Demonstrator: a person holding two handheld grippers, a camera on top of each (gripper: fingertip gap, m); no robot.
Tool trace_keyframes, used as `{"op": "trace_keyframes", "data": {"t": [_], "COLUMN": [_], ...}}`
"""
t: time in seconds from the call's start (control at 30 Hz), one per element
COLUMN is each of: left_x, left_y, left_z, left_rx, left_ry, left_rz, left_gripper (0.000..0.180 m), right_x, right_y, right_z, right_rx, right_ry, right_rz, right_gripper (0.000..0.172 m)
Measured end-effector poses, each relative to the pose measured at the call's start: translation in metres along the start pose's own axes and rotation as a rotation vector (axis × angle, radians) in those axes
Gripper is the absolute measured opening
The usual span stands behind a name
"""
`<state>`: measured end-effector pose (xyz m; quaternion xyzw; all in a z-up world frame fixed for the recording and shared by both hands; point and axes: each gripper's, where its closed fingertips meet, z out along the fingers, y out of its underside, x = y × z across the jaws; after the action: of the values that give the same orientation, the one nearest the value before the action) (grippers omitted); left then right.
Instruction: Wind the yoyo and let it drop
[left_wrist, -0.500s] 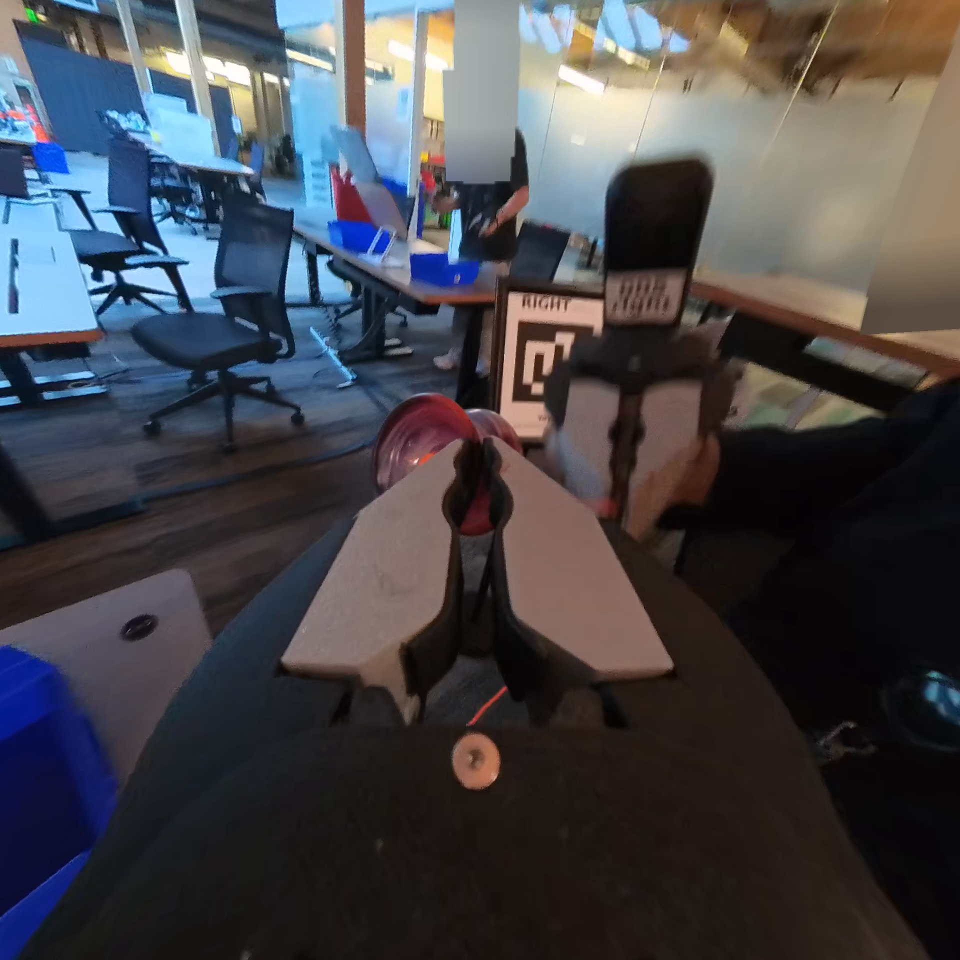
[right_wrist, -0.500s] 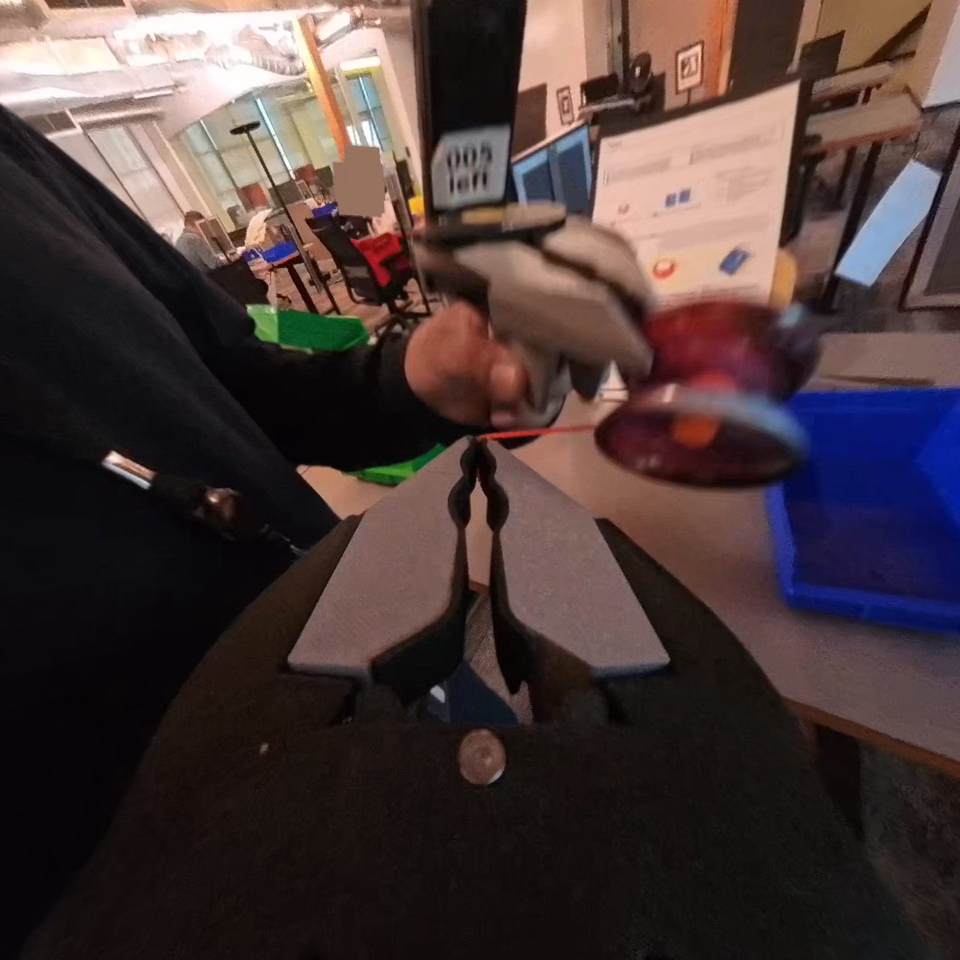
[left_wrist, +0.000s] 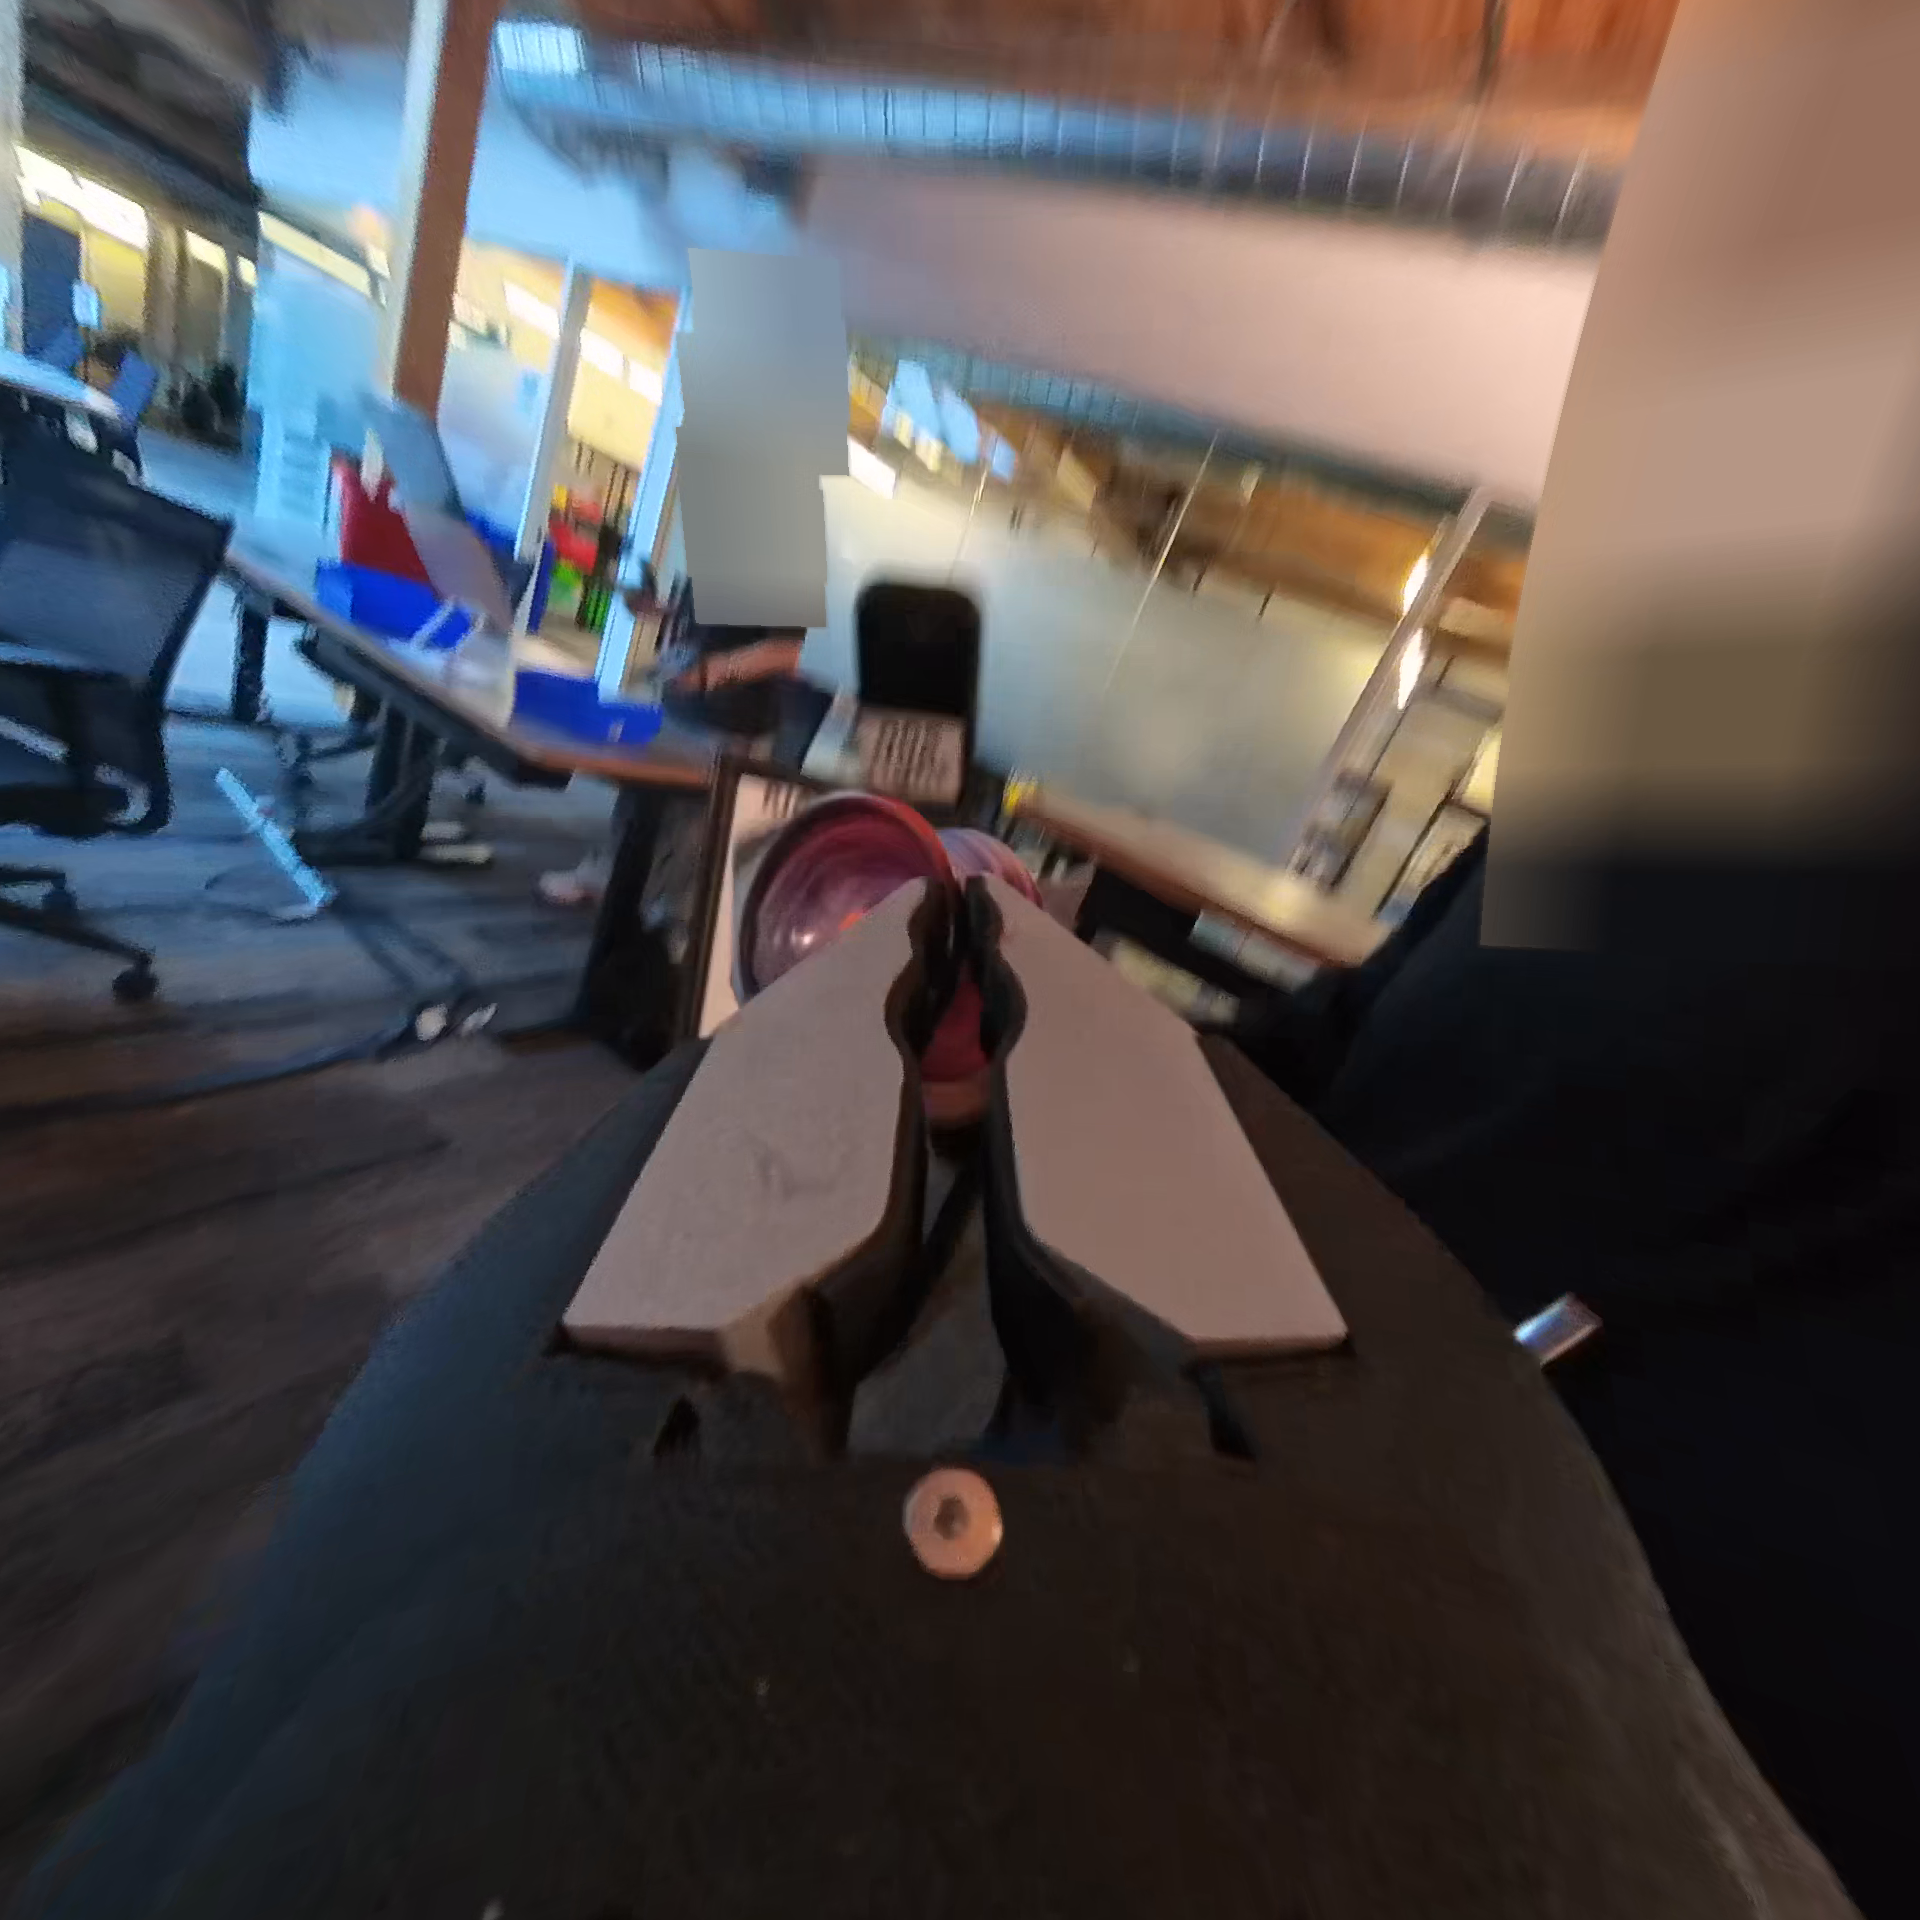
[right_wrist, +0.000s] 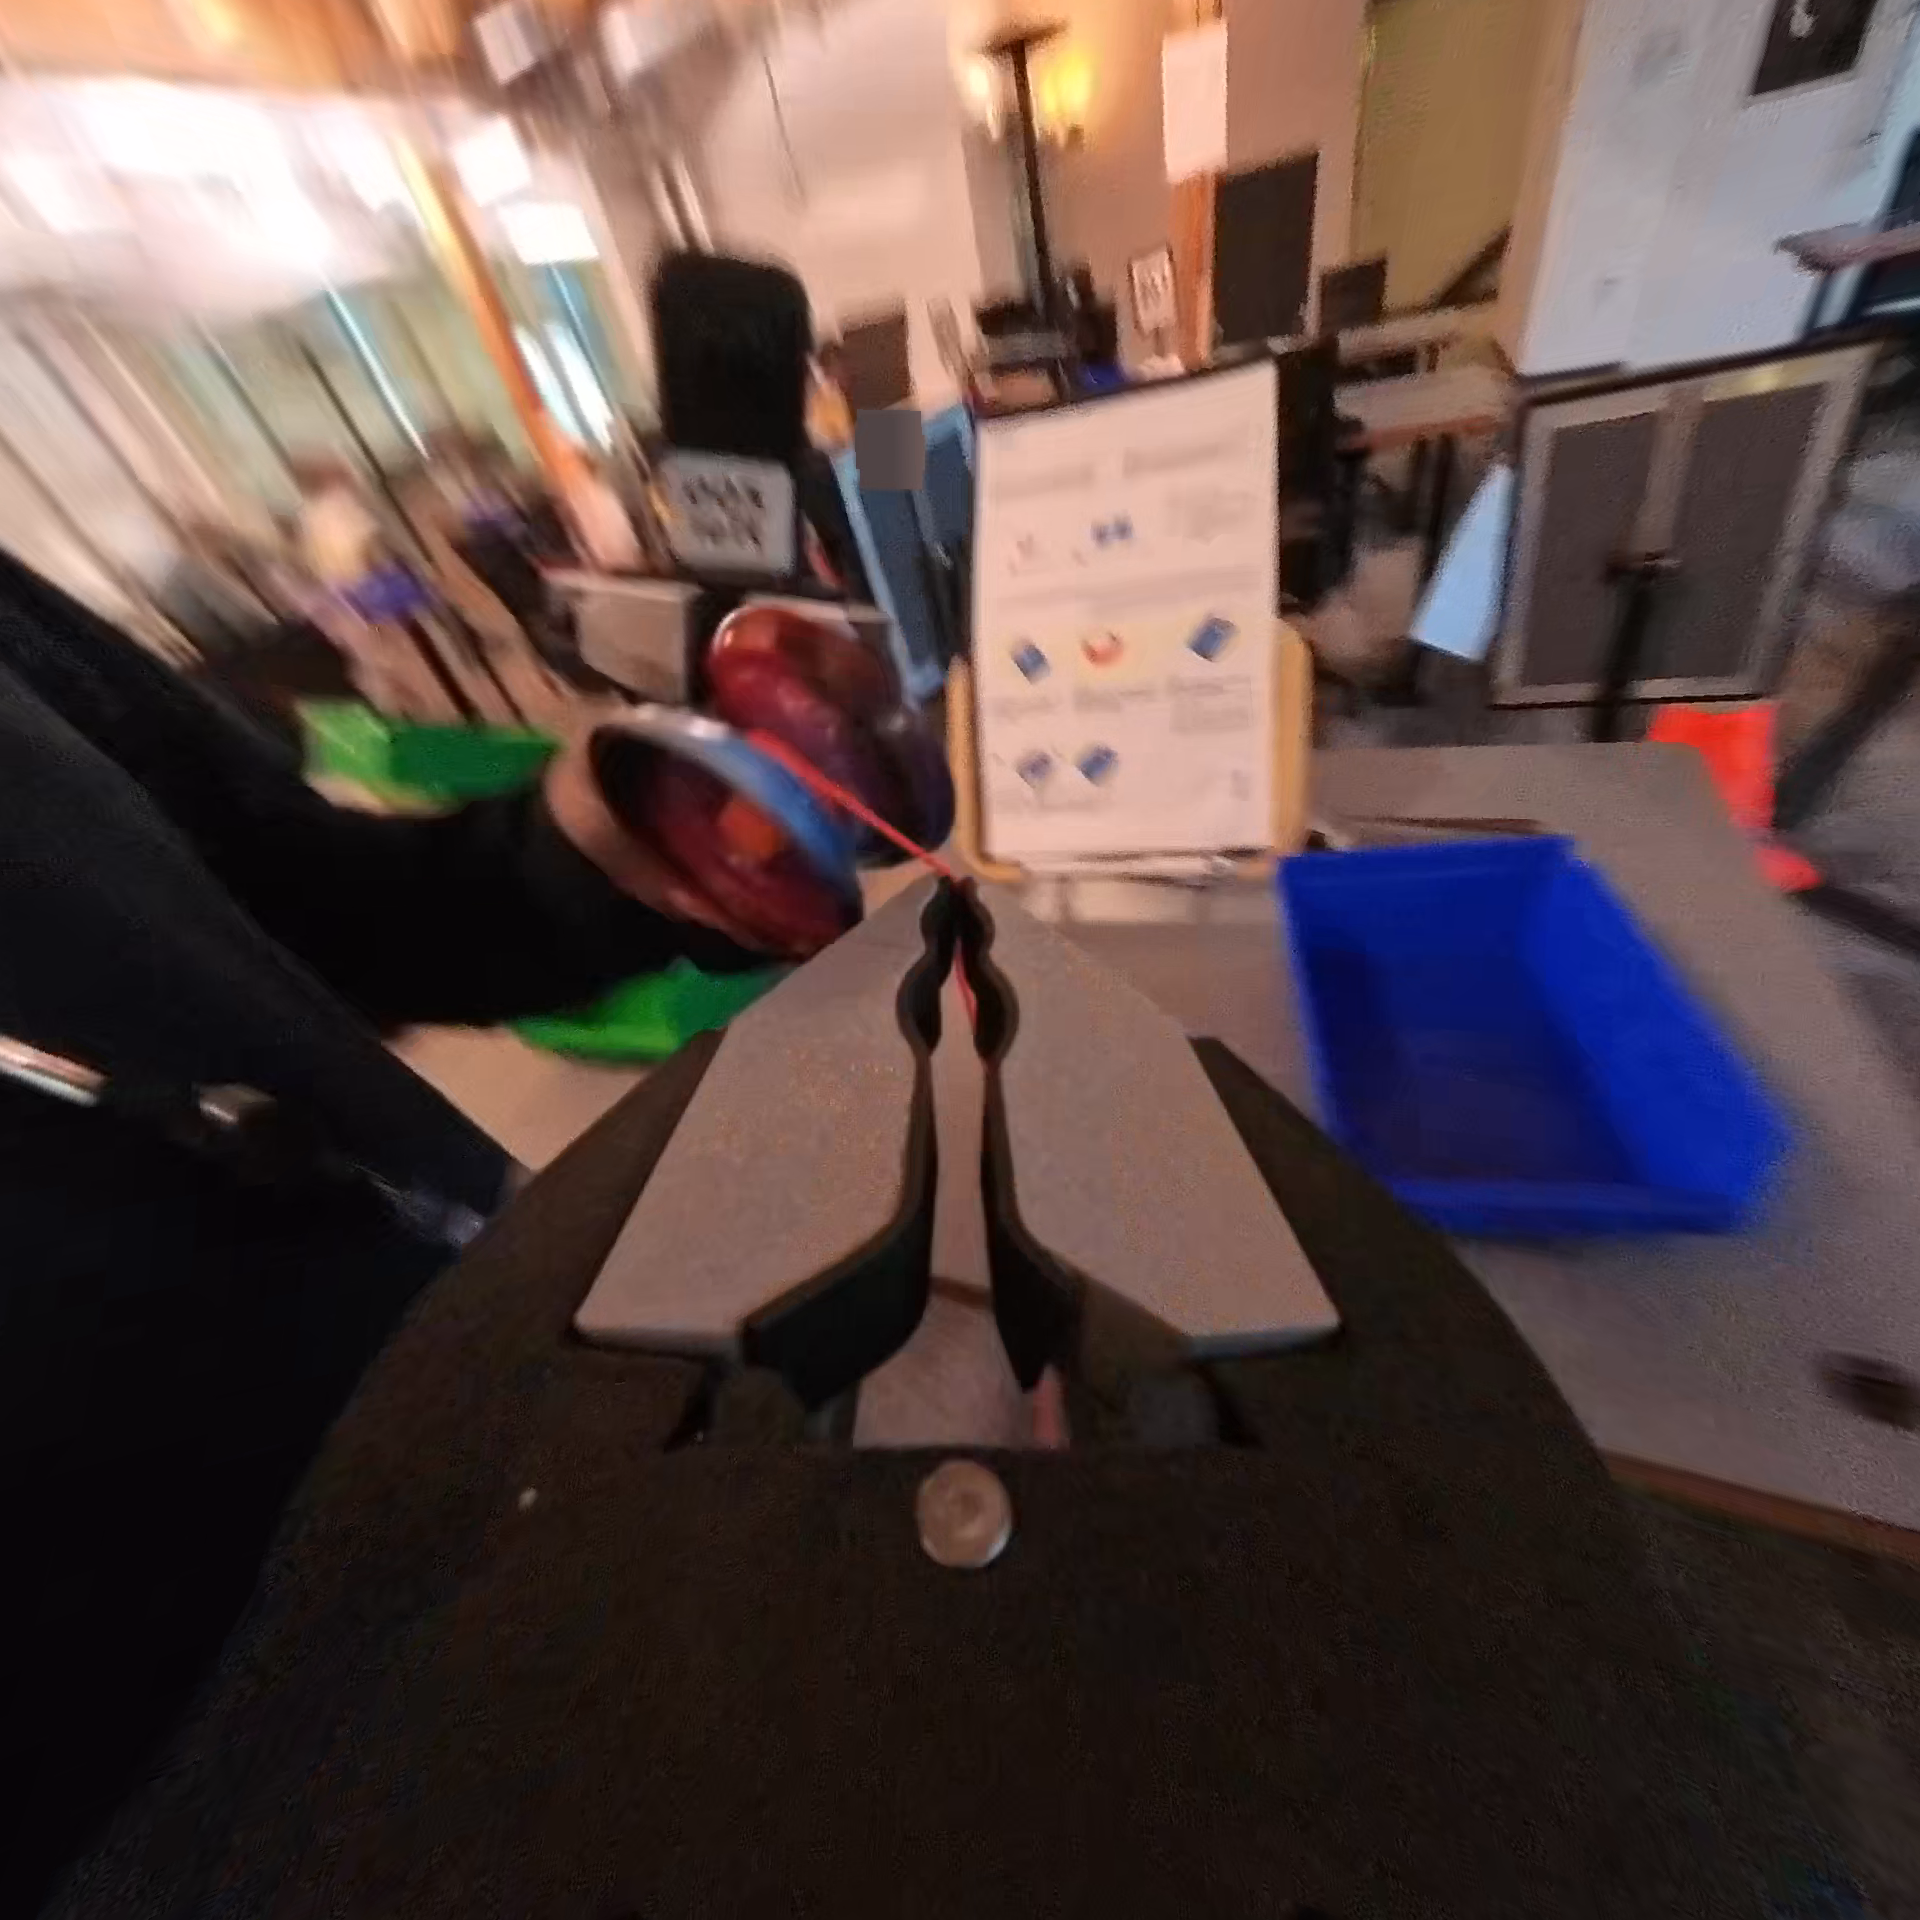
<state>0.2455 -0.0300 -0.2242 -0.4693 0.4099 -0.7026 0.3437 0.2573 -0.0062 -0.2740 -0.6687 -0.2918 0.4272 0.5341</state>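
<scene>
Blurred office; a blue bin (right_wrist: 1507, 1039) sits on the grey surface (right_wrist: 1558, 1351) at 3 o'clock; left gripper (left_wrist: 954, 899) fingers pinch the red yoyo (left_wrist: 831, 894), right gripper (right_wrist: 954, 891) fingers pinch its red string (right_wrist: 852, 810)

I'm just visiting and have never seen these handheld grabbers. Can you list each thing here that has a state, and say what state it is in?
Left gripper: shut on the yoyo, gripping it in the groove between its halves.
Yoyo: red, held up in the air, tilted.
String: red, taut from the yoyo to the right gripper.
Right gripper: shut on the string.
Blue bin: open-topped, standing on the table; contents unclear.
</scene>
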Motion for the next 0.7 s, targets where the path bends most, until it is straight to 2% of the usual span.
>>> {"op": "trace_keyframes", "data": {"t": [0.07, 0.13, 0.2, 0.33, 0.43, 0.5, 0.57, 0.63, 0.7], "left_x": [-0.004, -0.014, -0.022, -0.05, -0.052, -0.047, -0.032, -0.01, 0.012], "left_y": [-0.019, -0.02, -0.016, 0.004, 0.016, 0.021, 0.024, 0.026, 0.018], "left_z": [-0.009, -0.012, -0.011, -0.013, -0.011, -0.01, -0.003, 0.006, 0.013], "left_rx": [0.117, 0.121, 0.111, -0.045, -0.147, -0.184, -0.189, -0.191, -0.134], "left_ry": [-0.003, -0.068, -0.128, -0.365, -0.401, -0.377, -0.283, -0.163, -0.057], "left_rz": [-0.048, -0.021, 0.006, 0.234, 0.313, 0.336, 0.299, 0.285, 0.269], "left_gripper": [0.001, 0.002, 0.001, 0.001, 0.002, 0.002, 0.002, 0.002, 0.002], "right_x": [-0.013, -0.029, -0.044, -0.069, -0.055, -0.033, -0.01, 0.003, 0.006], "right_y": [0.013, 0.036, 0.043, 0.023, 0.003, -0.022, -0.034, -0.033, -0.022], "right_z": [0.009, 0.022, 0.03, 0.029, 0.01, -0.011, -0.029, -0.034, -0.029], "right_rx": [0.045, -0.029, -0.081, -0.172, -0.285, -0.319, -0.376, -0.399, -0.385], "right_ry": [-0.057, -0.063, -0.063, -0.101, 0.045, 0.19, 0.29, 0.305, 0.251], "right_rz": [0.121, 0.103, 0.048, -0.068, -0.313, -0.443, -0.51, -0.522, -0.471], "right_gripper": [0.0, 0.0, 0.0, 0.0, 0.0, 0.0, 0.0, 0.0, 0.0]}}
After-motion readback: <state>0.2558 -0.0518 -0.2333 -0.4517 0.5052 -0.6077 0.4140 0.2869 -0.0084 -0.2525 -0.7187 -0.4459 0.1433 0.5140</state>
